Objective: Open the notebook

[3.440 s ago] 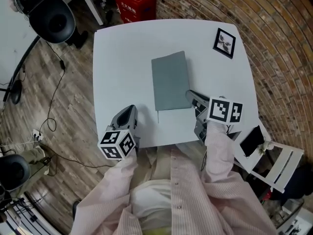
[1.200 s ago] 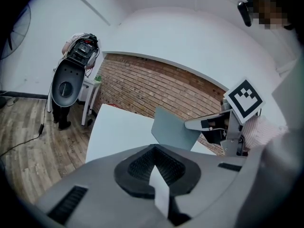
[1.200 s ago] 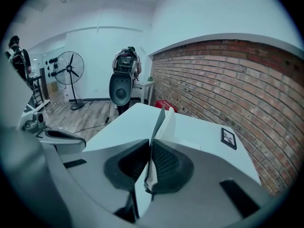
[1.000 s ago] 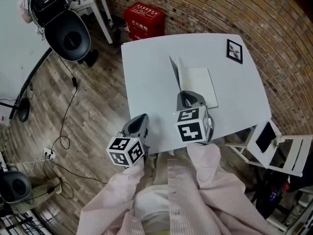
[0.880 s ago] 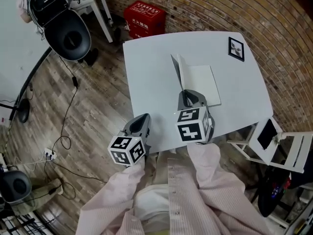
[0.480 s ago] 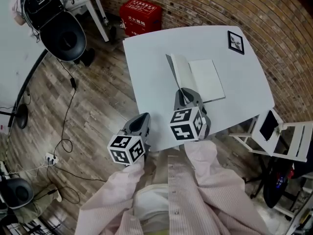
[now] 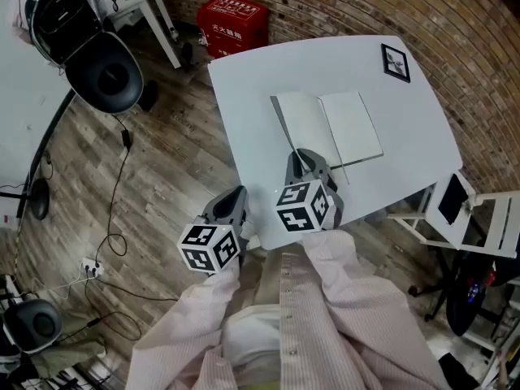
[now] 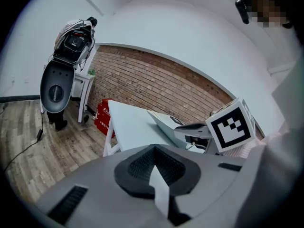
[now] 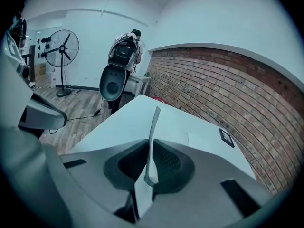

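- Notebook [image 7: 329, 132] lies open, centre of white table [image 7: 252, 71].
- Right gripper [image 7: 302, 159], jaws just eased slightly wider, pinches left cover [image 7: 299, 124].
- Left gripper [image 7: 231, 203], lower left, jaws pressed together.

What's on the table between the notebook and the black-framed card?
Nothing. The head view shows only bare white table between the notebook and the black-framed card.

White table [image 7: 252, 88], an open notebook [image 7: 349, 128] at its middle, a small black-framed card [image 7: 396, 62] near one corner.
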{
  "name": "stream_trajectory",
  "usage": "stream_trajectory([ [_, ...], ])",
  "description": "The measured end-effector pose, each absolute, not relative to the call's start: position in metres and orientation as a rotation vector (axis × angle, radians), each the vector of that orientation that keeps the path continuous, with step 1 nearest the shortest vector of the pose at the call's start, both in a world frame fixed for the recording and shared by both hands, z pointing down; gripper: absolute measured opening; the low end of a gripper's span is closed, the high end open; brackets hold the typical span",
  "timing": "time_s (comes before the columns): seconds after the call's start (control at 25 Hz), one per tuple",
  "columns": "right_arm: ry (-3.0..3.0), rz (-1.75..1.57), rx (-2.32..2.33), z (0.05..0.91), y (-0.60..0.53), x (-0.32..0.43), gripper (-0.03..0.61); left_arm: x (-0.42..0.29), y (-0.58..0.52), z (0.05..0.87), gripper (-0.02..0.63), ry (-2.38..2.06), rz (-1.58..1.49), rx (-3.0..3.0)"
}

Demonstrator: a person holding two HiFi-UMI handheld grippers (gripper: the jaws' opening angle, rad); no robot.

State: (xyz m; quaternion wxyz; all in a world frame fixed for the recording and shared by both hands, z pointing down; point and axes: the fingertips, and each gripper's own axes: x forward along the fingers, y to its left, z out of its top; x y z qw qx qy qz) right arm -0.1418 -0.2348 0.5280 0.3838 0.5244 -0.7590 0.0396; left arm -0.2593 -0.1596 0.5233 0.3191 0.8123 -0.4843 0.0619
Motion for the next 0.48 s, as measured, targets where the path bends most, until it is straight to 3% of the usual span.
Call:
stream_trajectory([
  [0.48, -1.924, 0.132, 1.301, 0.565, -0.232, -0.160, 0.032, -0.270, -0.159, 0.534, -0.008, -1.263, 0.196, 2.128],
])
